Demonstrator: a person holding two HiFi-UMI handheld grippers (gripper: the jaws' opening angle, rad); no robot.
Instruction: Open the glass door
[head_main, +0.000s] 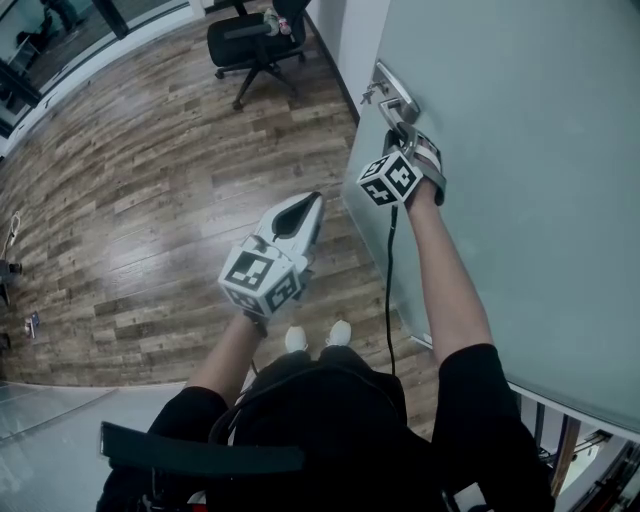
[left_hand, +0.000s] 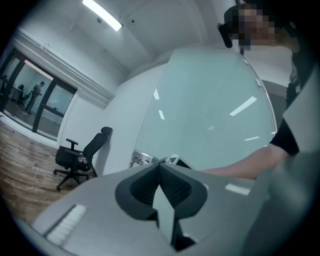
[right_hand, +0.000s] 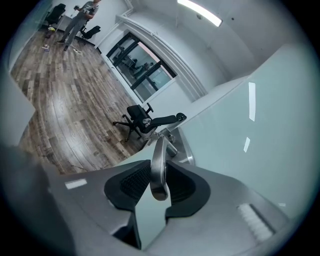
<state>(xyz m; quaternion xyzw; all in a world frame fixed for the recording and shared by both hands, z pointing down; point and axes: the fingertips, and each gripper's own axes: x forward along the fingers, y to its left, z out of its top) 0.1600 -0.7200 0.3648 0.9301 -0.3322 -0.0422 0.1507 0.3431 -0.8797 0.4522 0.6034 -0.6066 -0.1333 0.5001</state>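
Right tool (right_hand: 159, 181), clamped on lever handle (right_hand: 158, 157) of glass door (right_hand: 260, 150); left tool (left_hand: 161, 184) closed, empty; advise turning lever fully before swinging.

Cool, even indoor light comes from ceiling strip lamps (left_hand: 102, 15), one seen in each gripper view. Their reflections lie as white streaks on the frosted door (left_hand: 210, 110), and the handle (right_hand: 159, 165) carries a dull gleam. The floor (head_main: 150, 200) has a soft sheen. Both gripper views are fisheye, ringed in black; the head view bows at its edges.
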